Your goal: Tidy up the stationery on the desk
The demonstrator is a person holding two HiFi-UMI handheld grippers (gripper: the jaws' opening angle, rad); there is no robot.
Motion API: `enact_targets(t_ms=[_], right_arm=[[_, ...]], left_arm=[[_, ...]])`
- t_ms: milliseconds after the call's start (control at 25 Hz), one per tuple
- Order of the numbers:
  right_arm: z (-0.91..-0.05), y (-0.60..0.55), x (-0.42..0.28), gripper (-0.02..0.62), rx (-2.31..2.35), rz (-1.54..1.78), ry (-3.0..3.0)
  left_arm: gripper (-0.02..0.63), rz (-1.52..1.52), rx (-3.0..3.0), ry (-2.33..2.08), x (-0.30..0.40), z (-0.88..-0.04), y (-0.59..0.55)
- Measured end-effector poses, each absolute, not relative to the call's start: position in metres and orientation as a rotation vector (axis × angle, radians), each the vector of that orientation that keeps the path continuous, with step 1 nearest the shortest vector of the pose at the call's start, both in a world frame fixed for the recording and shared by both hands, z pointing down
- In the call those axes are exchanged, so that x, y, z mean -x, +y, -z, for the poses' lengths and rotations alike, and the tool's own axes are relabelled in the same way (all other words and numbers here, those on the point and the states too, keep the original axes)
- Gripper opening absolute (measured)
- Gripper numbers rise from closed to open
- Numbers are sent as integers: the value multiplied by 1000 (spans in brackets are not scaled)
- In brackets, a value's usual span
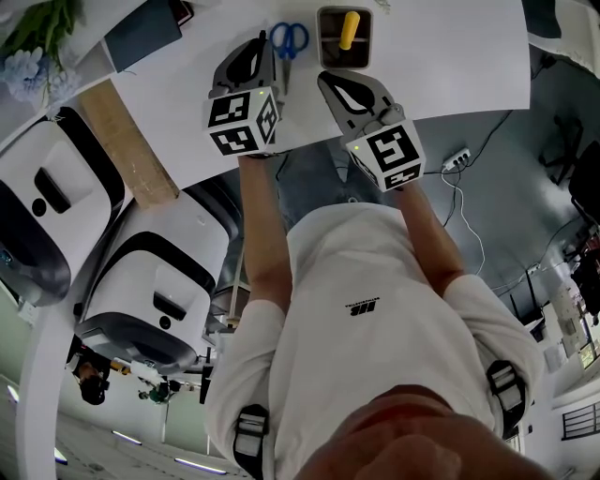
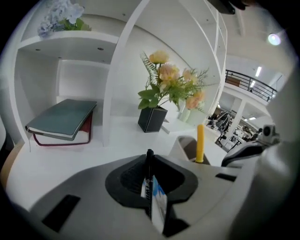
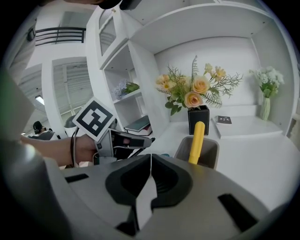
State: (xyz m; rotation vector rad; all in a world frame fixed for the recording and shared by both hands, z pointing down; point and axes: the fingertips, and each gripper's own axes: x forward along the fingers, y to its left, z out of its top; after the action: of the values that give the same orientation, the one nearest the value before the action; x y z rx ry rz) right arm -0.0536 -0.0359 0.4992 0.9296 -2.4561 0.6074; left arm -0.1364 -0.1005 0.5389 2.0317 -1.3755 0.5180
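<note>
My left gripper [image 2: 149, 159] is shut on a black pen [image 2: 150, 185] with a white and blue label, which stands up between the jaws. In the head view the left gripper [image 1: 262, 41] hangs over the white desk [image 1: 450, 56], just left of blue-handled scissors [image 1: 289, 37]. A grey pen holder [image 1: 344, 49] with a yellow marker [image 1: 349, 29] in it stands beyond my right gripper [image 1: 327, 79]. The right gripper [image 3: 150, 157] is shut with nothing between its jaws. From it the pen holder [image 3: 212, 151] and the yellow marker [image 3: 197, 137] lie just ahead.
White shelves rise behind the desk. A teal book [image 2: 63, 118] leans on a red stand, and a black vase of flowers [image 2: 152, 119] stands to its right. A small black booklet [image 3: 224, 119] and a white vase [image 3: 266, 108] sit further right. White machines [image 1: 150, 281] stand below the desk edge.
</note>
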Motion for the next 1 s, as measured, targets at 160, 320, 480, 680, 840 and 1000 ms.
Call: enact_targets(t_ms=[160, 320, 480, 680, 840, 1000], right_arm=[[-496, -38, 48, -2, -944, -607, -2459], [-493, -39, 39, -2, -966, -611, -2458], [-492, -40, 28, -2, -991, -619, -2455], [-493, -41, 13, -2, -1020, -629, -2445], [-494, -41, 1, -2, -1042, -641, -2438], [-496, -41, -11, -2, -1057, -654, -2432]], left_arm=[[0, -413, -2104, -1359, 125, -507, -107], [0, -292, -2176, -1319, 109, -476, -113], [0, -223, -2228, -1287, 91, -454, -118], [0, -140, -2261, -1249, 70, -437, -123], [0, -88, -2275, -1228, 54, -430, -126], [0, -55, -2284, -1214, 39, -427, -130]])
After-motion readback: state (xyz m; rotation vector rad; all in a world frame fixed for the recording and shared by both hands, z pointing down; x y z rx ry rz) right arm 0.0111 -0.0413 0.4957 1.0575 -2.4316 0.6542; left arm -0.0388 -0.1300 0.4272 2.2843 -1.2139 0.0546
